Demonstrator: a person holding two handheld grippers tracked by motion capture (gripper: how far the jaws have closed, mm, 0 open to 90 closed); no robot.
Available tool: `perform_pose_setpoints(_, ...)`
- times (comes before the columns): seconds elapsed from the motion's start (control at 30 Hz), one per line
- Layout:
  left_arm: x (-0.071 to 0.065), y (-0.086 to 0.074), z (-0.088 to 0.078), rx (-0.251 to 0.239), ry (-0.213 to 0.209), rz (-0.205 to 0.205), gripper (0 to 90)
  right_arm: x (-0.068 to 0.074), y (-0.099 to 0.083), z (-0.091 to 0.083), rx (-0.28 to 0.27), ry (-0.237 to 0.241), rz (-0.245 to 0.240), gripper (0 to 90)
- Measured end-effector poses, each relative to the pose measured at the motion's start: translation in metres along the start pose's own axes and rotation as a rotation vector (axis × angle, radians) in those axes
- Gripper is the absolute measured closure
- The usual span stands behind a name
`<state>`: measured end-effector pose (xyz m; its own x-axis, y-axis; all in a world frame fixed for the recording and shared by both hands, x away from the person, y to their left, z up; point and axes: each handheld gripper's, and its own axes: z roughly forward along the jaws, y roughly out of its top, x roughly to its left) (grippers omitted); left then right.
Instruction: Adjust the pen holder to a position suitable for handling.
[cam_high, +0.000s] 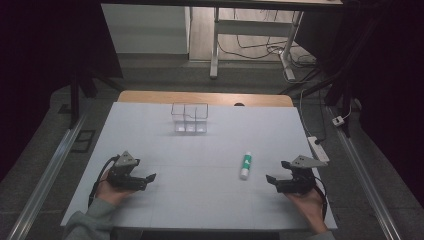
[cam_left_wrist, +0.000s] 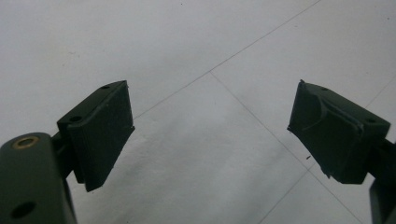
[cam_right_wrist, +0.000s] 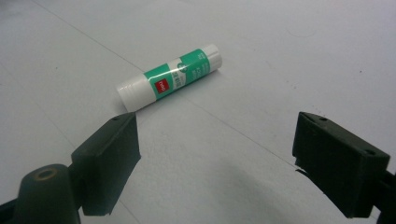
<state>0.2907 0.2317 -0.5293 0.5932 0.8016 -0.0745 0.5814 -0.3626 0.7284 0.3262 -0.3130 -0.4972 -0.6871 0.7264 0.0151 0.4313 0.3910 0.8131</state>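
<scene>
A green and white glue stick (cam_high: 245, 166) lies on its side on the white table (cam_high: 200, 150), right of the middle. In the right gripper view the glue stick (cam_right_wrist: 170, 77) rests a short way beyond the jaws, nearer the left one. My right gripper (cam_high: 274, 179) sits low at the table's right front, open with nothing between its jaws; the same gap shows up close (cam_right_wrist: 215, 154). At the left front my left gripper (cam_high: 148, 178) is open too, and between its jaws (cam_left_wrist: 210, 135) lies only bare table.
A clear plastic organiser (cam_high: 189, 118) with three compartments stands at the back middle of the table. A white power strip (cam_high: 318, 148) lies off the table's right edge. Desk legs and cables stand on the floor behind.
</scene>
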Motion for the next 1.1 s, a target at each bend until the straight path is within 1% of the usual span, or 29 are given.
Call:
perform_pose_setpoints(0.13,-0.0002,-0.0002,-0.0002,0.001,0.001,0.000,13.7,0.0000,-0.0001,0.0008,0.009,-0.006,-0.003,16.0)
perform_pose_setpoints(0.33,-0.0004,0.0004,0.0012,0.006,0.000,0.004,13.7,0.0012,-0.0009,0.0015,0.014,-0.001,-0.010,16.3)
perform_pose_setpoints(0.37,-0.0003,0.0004,0.0013,0.007,0.000,0.004,13.7,0.0016,-0.0010,0.0009,0.011,-0.014,-0.010,16.6)
perform_pose_setpoints(0.4,-0.0002,0.0004,0.0013,0.007,0.000,0.004,13.7,0.0014,-0.0013,0.0013,0.003,-0.004,-0.003,16.6)
perform_pose_setpoints(0.7,0.0000,0.0000,0.0019,0.010,0.004,0.004,13.9,0.0007,-0.0016,0.0020,0.015,-0.005,-0.001,17.1)
perform_pose_setpoints(0.77,-0.0004,-0.0002,0.0018,0.012,0.007,0.007,13.9,0.0004,-0.0016,0.0025,0.007,0.001,0.003,17.3)
perform_pose_setpoints(0.83,-0.0006,-0.0003,0.0018,0.013,0.008,0.008,13.9,0.0002,-0.0013,0.0022,0.015,0.000,-0.003,17.3)
perform_pose_setpoints(1.1,0.0000,0.0000,0.0019,0.012,0.004,0.000,14.2,0.0009,-0.0013,0.0024,0.019,0.003,-0.009,17.9)
